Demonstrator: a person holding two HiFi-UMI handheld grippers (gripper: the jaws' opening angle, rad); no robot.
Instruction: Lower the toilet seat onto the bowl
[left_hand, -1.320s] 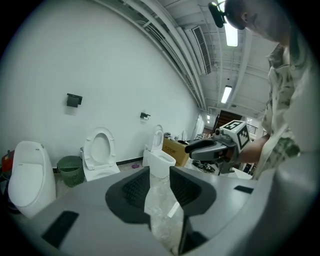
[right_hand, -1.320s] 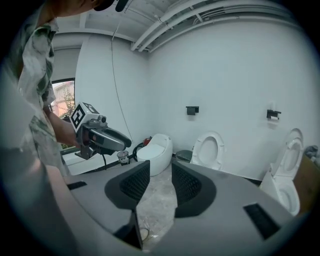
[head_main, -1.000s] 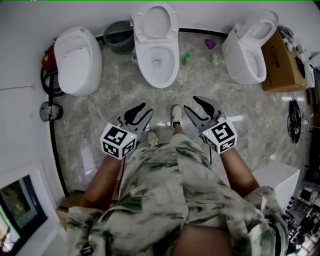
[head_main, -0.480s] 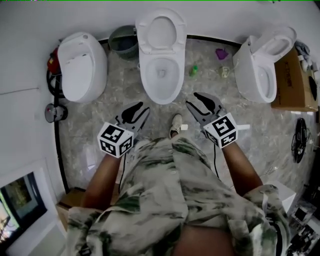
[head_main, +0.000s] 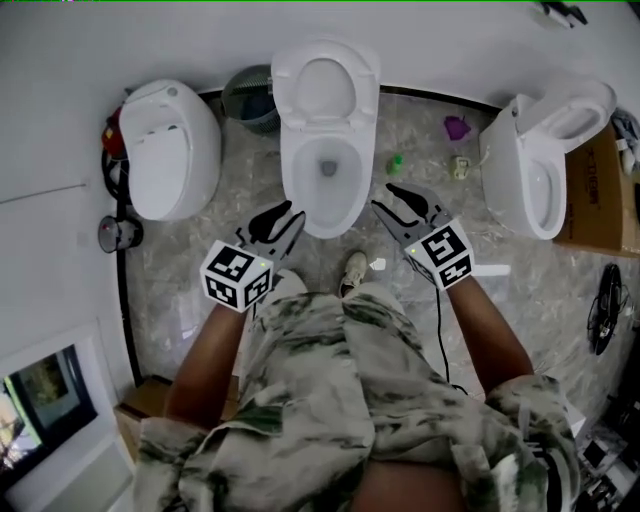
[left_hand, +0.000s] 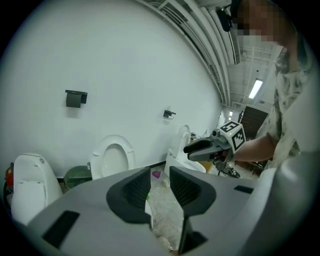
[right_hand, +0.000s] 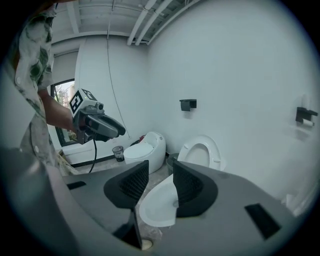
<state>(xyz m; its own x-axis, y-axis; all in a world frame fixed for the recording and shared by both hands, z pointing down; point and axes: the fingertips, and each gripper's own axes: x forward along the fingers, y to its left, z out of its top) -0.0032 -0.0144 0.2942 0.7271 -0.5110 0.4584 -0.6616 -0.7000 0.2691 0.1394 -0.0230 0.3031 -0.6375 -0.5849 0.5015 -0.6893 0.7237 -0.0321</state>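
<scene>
The middle white toilet stands against the far wall, its seat raised upright above the open bowl. My left gripper hovers open by the bowl's front left; nothing is between its fingers. My right gripper is by the bowl's front right, open and empty, and its jaws have just been closing a little. The left gripper view shows the raised seat far beyond the gripper. In the right gripper view the bowl shows through the gripper, with the seat behind. Neither gripper touches the toilet.
A closed toilet stands at the left and a third toilet with its seat up at the right. A green bin sits beside the middle toilet. A small green bottle, a purple object and a cardboard box lie on the marble floor.
The person has stepped toward the middle toilet. Both grippers have moved forward and now flank the front of the bowl. The seat stays upright.
</scene>
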